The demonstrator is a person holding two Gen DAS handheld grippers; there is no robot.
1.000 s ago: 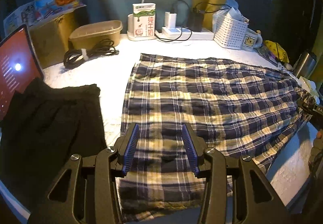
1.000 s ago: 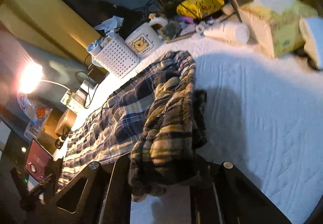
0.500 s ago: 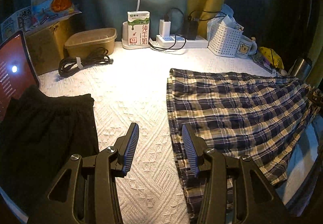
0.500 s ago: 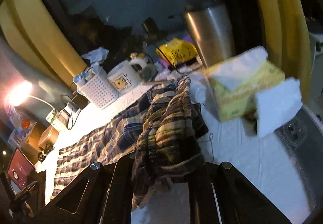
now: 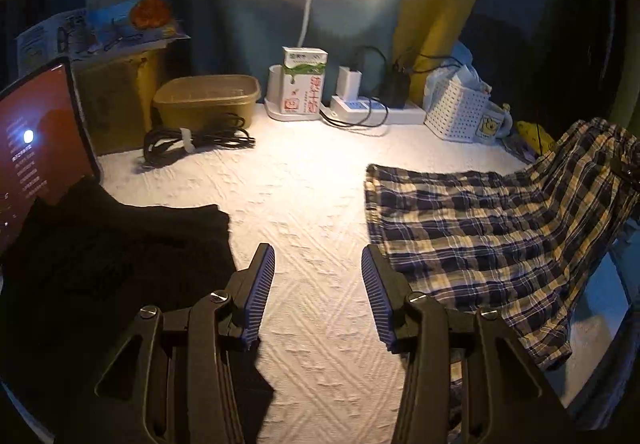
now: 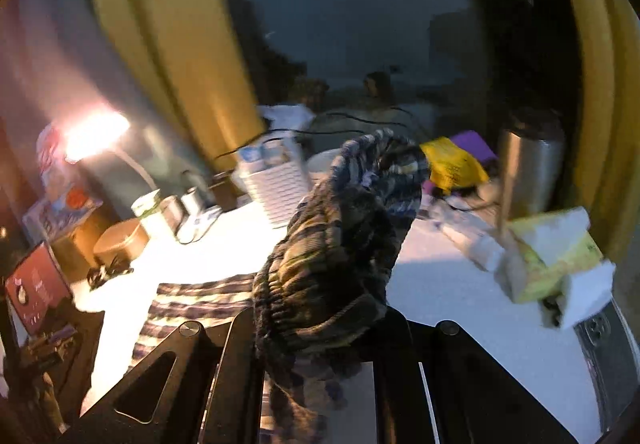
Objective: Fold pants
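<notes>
The plaid pants (image 5: 480, 228) slope up from the white table (image 5: 312, 204) toward the upper right, where the waistband is lifted. My left gripper (image 5: 318, 296) hangs open over bare tabletop just left of the pants' leg end, nothing between its blue pads (image 5: 260, 292). In the right wrist view, my right gripper (image 6: 320, 344) is shut on the bunched elastic waistband of the plaid pants (image 6: 340, 252), raised above the table, with the legs trailing down to the left.
A folded black garment (image 5: 112, 252) lies at the left by a red-screened tablet (image 5: 36, 156). Along the back stand a tub (image 5: 206, 100), coiled cable (image 5: 192, 140), milk carton (image 5: 304, 84), power strip (image 5: 376, 110), white basket (image 5: 456, 112). Tissue box (image 6: 556, 252) and steel flask (image 6: 528, 160) at the right.
The right gripper has lifted the waistband and dragged the pants rightward, off the spot under the left gripper. The left gripper now hangs over bare table.
</notes>
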